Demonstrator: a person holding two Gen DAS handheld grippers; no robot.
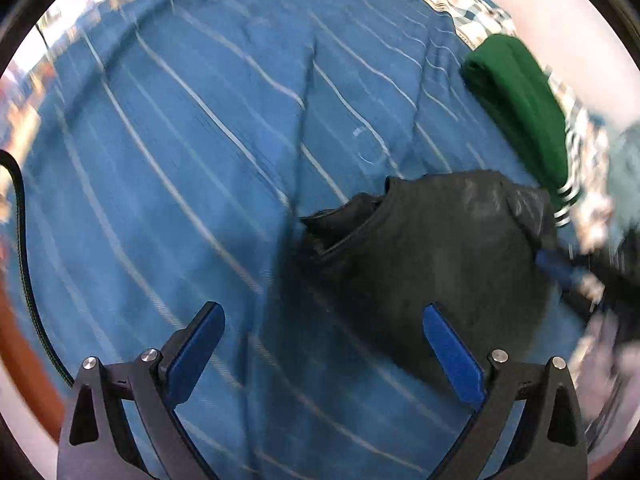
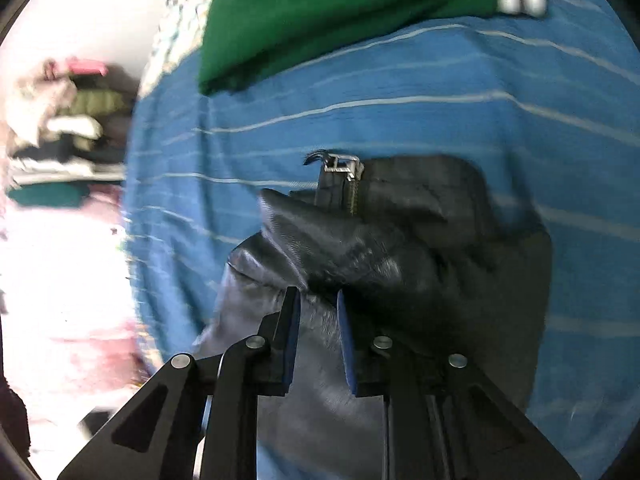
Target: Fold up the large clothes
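While both views are smeared by blur, I can list the following.

Item one: black jacket [image 2: 400, 248], shiny and leathery, bunched into a crumpled mound with creases catching the light. A metal zipper pull [image 2: 338, 166] sticks up at its far edge, at the top of a short run of zipper teeth. It lies on the striped blue bedspread [image 2: 400, 80], directly ahead of my right claw [image 2: 318, 304]. From my left wrist view the same jacket [image 1: 432, 248] sits ahead and to the right of my left claw [image 1: 320, 320], its near edge reaching the right finger; whether they touch I cannot tell.

Item two: right claw, fingers drawn close with a fold of the jacket pinched between the blue pads [image 2: 293, 336].

Item three: left claw, fingers spread wide, nothing between them, above bare bedspread [image 1: 180, 140].

Item four: green folded garment [image 2: 320, 12], with white stripes near one end, beyond the jacket and well apart from it. In the left view it [image 1: 520, 108] lies far ahead to the right, near the bed's edge.

Item five: pile of mixed clothes [image 2: 68, 120], off the bed, far left of my right claw, too blurred to sort.
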